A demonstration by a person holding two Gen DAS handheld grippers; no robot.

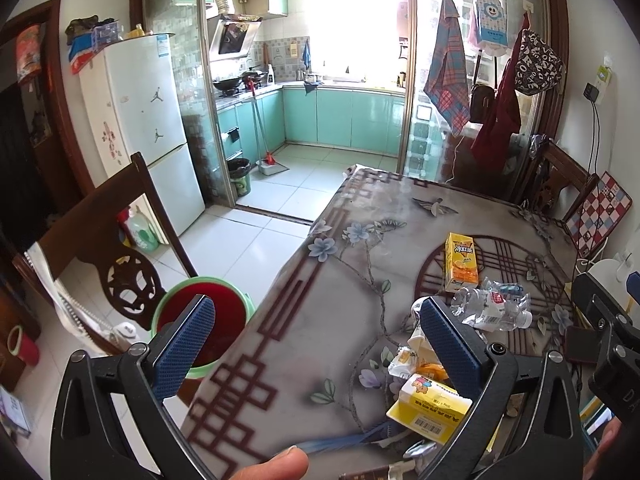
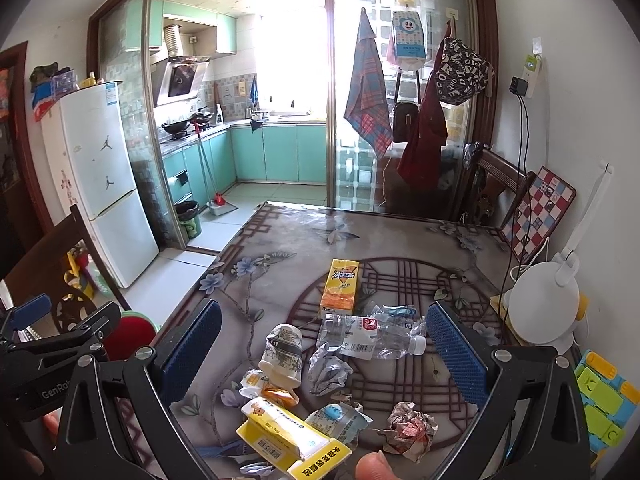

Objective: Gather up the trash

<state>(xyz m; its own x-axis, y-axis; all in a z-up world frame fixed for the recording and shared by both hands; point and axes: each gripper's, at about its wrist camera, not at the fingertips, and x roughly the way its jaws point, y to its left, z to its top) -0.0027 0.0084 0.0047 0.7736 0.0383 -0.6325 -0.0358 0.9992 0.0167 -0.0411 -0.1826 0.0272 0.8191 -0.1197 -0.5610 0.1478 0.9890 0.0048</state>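
L wrist: table (image 1: 320, 320) left edge | R wrist: centre | both face kitchen

Dining room opening onto a sunlit kitchen

White fridge (image 2: 96, 168) far left, teal cabinets (image 2: 276, 152) beyond sliding glass, pale tiled floor (image 1: 248, 236).

In the left wrist view, the paper cup (image 1: 418, 342) is being largely hidden behind the blue-padded gripper finger (image 1: 450, 344). The red bin with the green rim (image 1: 236, 312) is being partly covered, and its contents possibly cannot be made out.
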